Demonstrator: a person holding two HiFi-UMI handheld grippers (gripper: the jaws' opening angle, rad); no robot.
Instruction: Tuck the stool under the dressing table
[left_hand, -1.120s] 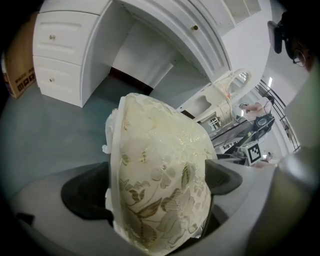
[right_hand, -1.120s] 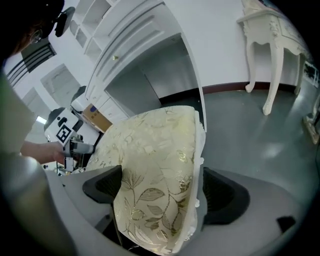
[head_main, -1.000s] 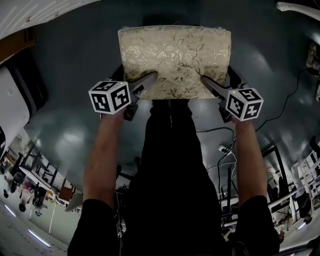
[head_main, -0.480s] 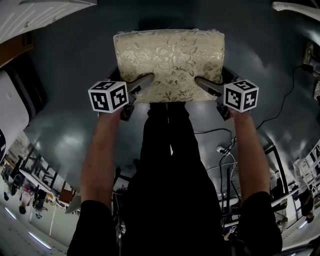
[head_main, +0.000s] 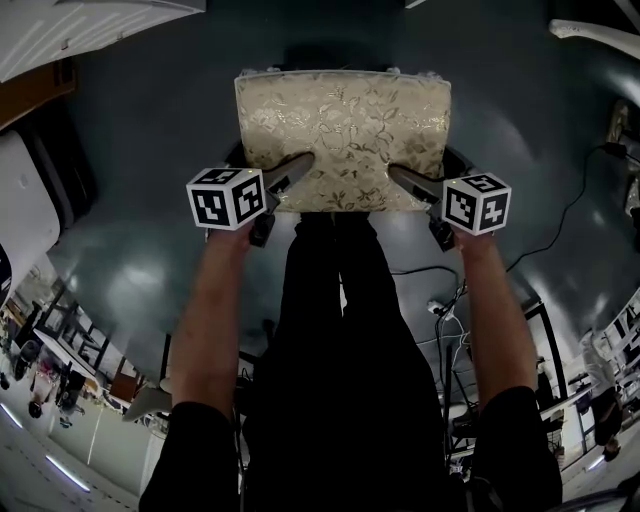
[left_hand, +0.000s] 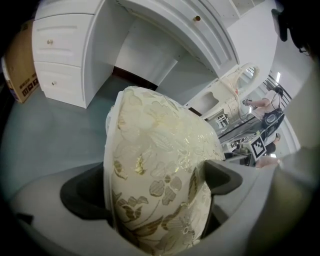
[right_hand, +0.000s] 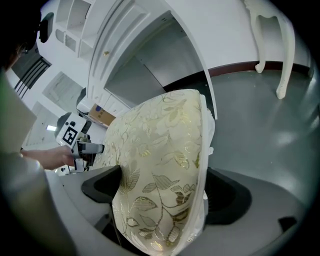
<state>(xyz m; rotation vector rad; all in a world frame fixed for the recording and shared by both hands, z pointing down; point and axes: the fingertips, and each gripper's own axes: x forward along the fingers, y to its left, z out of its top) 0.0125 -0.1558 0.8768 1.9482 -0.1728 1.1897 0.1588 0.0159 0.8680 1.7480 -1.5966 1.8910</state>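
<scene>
The stool's seat (head_main: 340, 135), a cream cushion with gold floral pattern, lies ahead of me on the dark floor in the head view. My left gripper (head_main: 290, 172) is shut on the seat's near left edge, and my right gripper (head_main: 405, 180) is shut on its near right edge. In the left gripper view the cushion (left_hand: 150, 165) fills the gap of the left gripper (left_hand: 155, 187). The right gripper (right_hand: 165, 192) clamps the cushion (right_hand: 160, 150) the same way. The white dressing table (left_hand: 125, 45) stands beyond the stool, its kneehole (left_hand: 147, 62) open towards it.
A white drawer unit (left_hand: 62, 60) flanks the kneehole, with a cardboard box (left_hand: 20, 70) beside it. White curved furniture legs (right_hand: 280, 50) stand to the right of the stool. Black cables (head_main: 560, 225) trail over the floor at the right.
The seat sits a little lower in the head view than a second ago. Both grippers have stayed clamped on its near edge and shifted with it.
</scene>
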